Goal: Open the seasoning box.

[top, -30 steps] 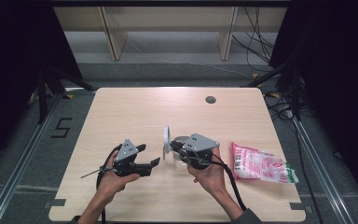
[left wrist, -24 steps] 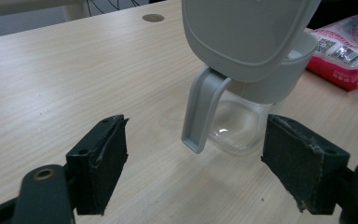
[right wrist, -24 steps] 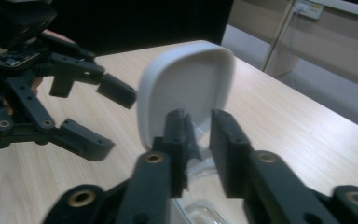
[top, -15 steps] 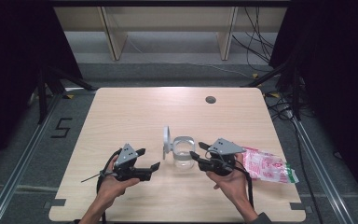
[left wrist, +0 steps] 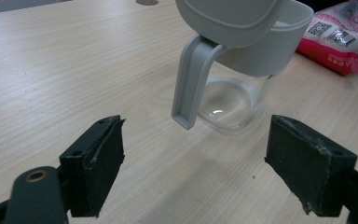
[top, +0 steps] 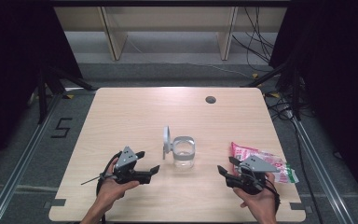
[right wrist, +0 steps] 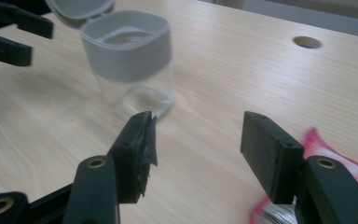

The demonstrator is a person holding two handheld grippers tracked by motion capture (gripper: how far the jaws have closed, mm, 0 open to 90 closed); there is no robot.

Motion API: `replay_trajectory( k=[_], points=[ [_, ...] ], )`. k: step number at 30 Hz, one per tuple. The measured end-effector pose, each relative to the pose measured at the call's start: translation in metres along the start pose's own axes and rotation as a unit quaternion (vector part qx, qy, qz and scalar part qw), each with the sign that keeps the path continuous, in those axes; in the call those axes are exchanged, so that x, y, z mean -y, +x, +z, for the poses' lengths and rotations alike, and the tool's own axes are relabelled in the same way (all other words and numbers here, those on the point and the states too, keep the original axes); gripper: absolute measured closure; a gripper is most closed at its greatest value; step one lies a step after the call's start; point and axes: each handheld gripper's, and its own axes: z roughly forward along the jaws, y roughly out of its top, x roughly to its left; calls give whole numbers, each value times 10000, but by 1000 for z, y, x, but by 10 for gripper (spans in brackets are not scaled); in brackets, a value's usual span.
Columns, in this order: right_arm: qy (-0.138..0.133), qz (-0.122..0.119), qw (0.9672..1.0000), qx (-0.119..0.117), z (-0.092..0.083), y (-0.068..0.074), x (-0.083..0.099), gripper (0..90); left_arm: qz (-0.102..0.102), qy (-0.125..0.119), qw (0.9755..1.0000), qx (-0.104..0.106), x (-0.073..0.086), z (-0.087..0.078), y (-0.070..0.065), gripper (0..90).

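Open jar (top: 184, 152) at frame centre, pink packet (top: 261, 162) lower right.
Your left gripper (top: 145, 169) gapes empty; your right gripper (top: 227, 166), empty, has just been opening; a careless swing could topple the jar.

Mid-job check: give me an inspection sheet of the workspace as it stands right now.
Surface: wooden table, one round hole.
Job's things: clear jar, grey lid flipped open, standing free; pink packet beside the right gripper.
Clutter: nothing seen.
Grippers: left gripper open, empty; right gripper empty, jaws just been opening.
Cables: cables on the floor behind.
Surroundings: shelf legs, floor mark 5.
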Motion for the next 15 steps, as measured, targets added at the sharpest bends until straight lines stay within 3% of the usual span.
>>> replay_trajectory(
  k=[4, 5, 6, 7, 8, 9, 10, 12, 13, 14, 15],
  points=[
    [79, 110, 9995, 270, -16, -9, 13, 445, -17, 13, 10000, 20, 1, 0, 1, 185],
    [150, 241, 9991, 314, -20, -9, 15, 445, -29, -4, 10000, -7, 1, 0, 1, 185],
    [94, 198, 9994, 283, -22, -13, 17, 444, -46, -19, 10000, -25, 1, 0, 1, 185],
    [114, 380, 9985, 364, -26, -13, 20, 444, -27, -4, 10000, -24, 1, -1, 2, 185],
    [55, 259, 9990, 357, -28, -18, 22, 444, -34, -9, 10000, -33, 1, -1, 2, 185],
    [66, 324, 9986, 424, -31, -19, 25, 443, 56, -8, 10000, -8, 1, -1, 3, 185],
    [175, 541, 9973, 460, -37, -18, 28, 444, -20, -12, 10000, -24, 1, -1, 3, 186],
    [170, 477, 9975, 501, -41, -24, 36, 443, -31, 6, 10000, -66, 2, -1, 3, 189],
    [221, 687, 9958, 570, -43, -22, 39, 444, -33, 2, 10000, -56, 2, -1, 3, 190],
    [237, 542, 9961, 651, -44, -27, 43, 443, -32, 0, 10000, -51, 2, -1, 3, 190],
    [258, 652, 9951, 697, -45, -27, 45, 442, -31, -2, 10000, -49, 2, -1, 4, 190]
  ],
)
